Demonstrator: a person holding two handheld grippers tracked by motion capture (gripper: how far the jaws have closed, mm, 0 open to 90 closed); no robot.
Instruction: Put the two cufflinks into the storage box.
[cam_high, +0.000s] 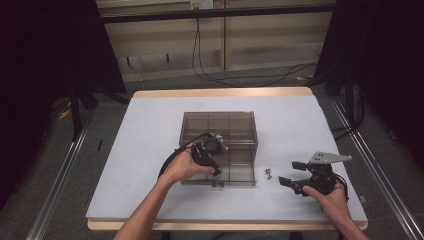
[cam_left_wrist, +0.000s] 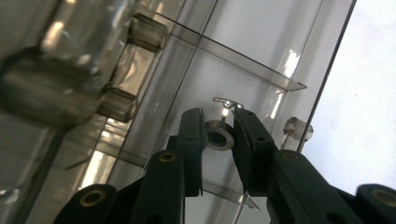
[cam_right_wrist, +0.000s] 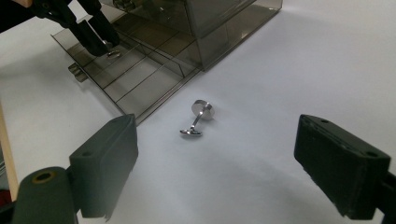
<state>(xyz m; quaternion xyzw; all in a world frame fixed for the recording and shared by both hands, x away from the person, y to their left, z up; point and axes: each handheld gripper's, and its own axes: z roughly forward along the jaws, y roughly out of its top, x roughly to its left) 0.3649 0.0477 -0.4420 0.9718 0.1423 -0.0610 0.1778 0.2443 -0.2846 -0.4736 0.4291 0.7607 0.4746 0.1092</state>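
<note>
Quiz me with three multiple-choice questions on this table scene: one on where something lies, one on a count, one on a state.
1. Where does the loose cufflink lie?
A. on the white table, beside the box
B. in the box
C. on the floor

2. How many cufflinks show in the right gripper view?
A. one
B. two
C. four

3. How do the right gripper jaws stand?
A. clamped on a cufflink
B. wide open
C. shut, holding nothing

Answers: 1 A, it rests on bare table by the clear box; 2 B, a second cufflink sits at the left gripper; 3 B, a broad gap parts them.
</note>
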